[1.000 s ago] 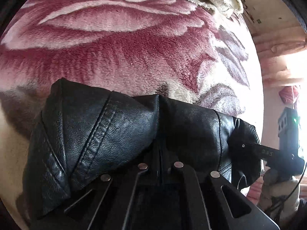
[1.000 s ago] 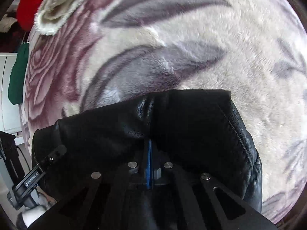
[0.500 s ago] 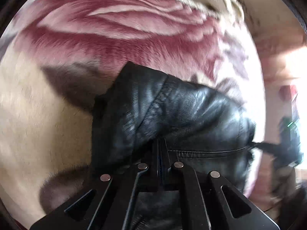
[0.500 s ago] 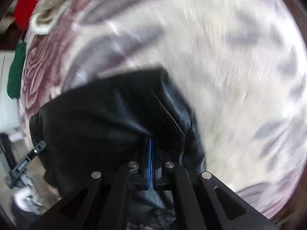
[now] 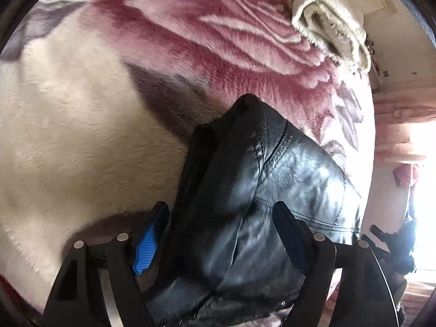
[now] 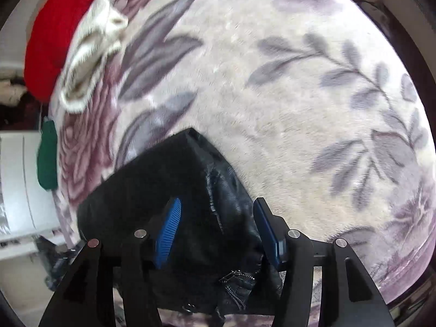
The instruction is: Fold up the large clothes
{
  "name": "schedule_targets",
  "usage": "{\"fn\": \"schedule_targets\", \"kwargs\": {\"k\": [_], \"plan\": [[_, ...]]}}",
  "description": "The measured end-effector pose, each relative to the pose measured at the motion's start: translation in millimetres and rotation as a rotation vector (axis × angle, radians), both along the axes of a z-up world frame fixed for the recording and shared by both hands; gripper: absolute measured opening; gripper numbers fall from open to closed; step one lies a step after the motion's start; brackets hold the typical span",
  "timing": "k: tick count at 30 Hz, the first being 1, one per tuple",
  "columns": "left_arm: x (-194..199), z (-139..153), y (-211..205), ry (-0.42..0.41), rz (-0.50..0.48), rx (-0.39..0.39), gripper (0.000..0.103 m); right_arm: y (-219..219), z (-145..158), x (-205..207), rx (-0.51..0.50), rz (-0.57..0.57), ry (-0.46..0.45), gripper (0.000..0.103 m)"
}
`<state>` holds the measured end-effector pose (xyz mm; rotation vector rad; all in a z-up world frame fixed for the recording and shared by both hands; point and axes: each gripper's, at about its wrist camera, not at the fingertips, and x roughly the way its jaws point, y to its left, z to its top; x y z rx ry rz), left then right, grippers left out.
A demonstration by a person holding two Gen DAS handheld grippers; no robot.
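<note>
A black leather jacket (image 5: 261, 190) lies bunched and folded on the floral fleece blanket (image 5: 81, 109). My left gripper (image 5: 220, 218) is open, its fingers spread on either side of the jacket's fold. In the right wrist view the same jacket (image 6: 169, 190) lies as a dark heap with a zipper near its lower edge. My right gripper (image 6: 218, 212) is open too, its blue pads apart over the jacket. The other gripper shows at the right edge of the left wrist view (image 5: 392, 242).
A folded cream fleece garment (image 5: 327, 24) lies at the far end of the blanket, with a red garment (image 6: 51, 41) beside it. A green item (image 6: 47, 158) hangs off the blanket's left edge next to a white cabinet (image 6: 19, 185). Pale blanket (image 6: 299, 109) stretches to the right.
Both grippers were shut on the jacket and have opened, letting it go. The jacket has been swung over and now lies folded on the blanket.
</note>
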<state>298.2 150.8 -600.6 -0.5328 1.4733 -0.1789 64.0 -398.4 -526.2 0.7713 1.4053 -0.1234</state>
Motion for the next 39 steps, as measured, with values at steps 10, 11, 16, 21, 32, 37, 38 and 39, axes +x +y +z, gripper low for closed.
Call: {"fn": "schedule_targets", "kwargs": {"k": [10,11,16,21,32,37,38,39], "plan": [[-16.7,51.3,13.5,-0.126,0.105,-0.149,0.008,19.3,-35.5,-3.6,0.181,-0.017,-0.013,0.011],[-19.6,53.4,16.2,-0.12,0.11,-0.156,0.008,20.5,-30.3,-6.4,0.194,-0.023,-0.022,0.011],[-27.0,21.4,17.9,-0.047,0.075,-0.105,0.009,19.3,-29.0,-35.3,0.201,-0.035,0.017,0.01],[-13.5,-26.1,9.0,-0.019,0.057,-0.089,0.015,25.2,-76.9,-35.3,0.122,-0.022,0.089,0.01],[-33.8,64.2,16.5,-0.065,-0.042,0.064,0.042,8.1,-30.6,-39.2,0.08,0.002,0.084,0.035],[-13.5,88.2,-47.1,-0.174,-0.153,0.086,0.042,38.6,18.9,-13.3,0.036,0.101,-0.057,0.034],[-4.4,81.5,-71.3,-0.193,-0.188,0.121,0.039,50.9,18.0,-0.5,0.053,0.136,-0.068,0.024],[3.7,69.9,-90.3,-0.188,-0.21,0.106,0.038,67.5,15.6,14.6,0.051,0.177,-0.075,0.021]]}}
